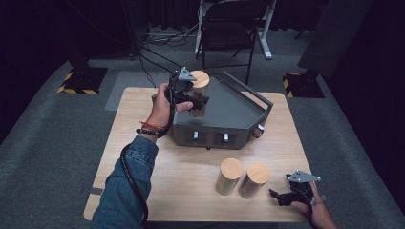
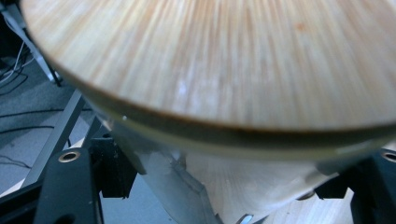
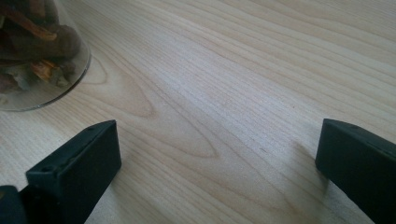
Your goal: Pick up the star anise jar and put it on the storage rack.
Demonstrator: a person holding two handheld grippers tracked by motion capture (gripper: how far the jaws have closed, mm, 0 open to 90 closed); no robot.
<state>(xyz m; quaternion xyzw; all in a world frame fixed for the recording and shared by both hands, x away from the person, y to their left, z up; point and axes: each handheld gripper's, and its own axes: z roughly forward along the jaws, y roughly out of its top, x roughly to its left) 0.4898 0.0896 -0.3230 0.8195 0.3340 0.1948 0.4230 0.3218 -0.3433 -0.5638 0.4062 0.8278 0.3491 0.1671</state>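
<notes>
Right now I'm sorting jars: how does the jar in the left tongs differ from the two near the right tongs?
The held jar is gripped over the grey tray; the two jars stand free on the table, side by side. All have round wooden lids.

From above, my left gripper [image 1: 195, 101] covers the middle of the jar [image 1: 199, 93] I hold, so its contents can't be made out. In the left gripper view its wooden lid [image 2: 224, 60] is blurred and cut off by 3 edges (top, left, right). In the right gripper view another jar [image 3: 35, 51] is cropped at the corner.
</notes>
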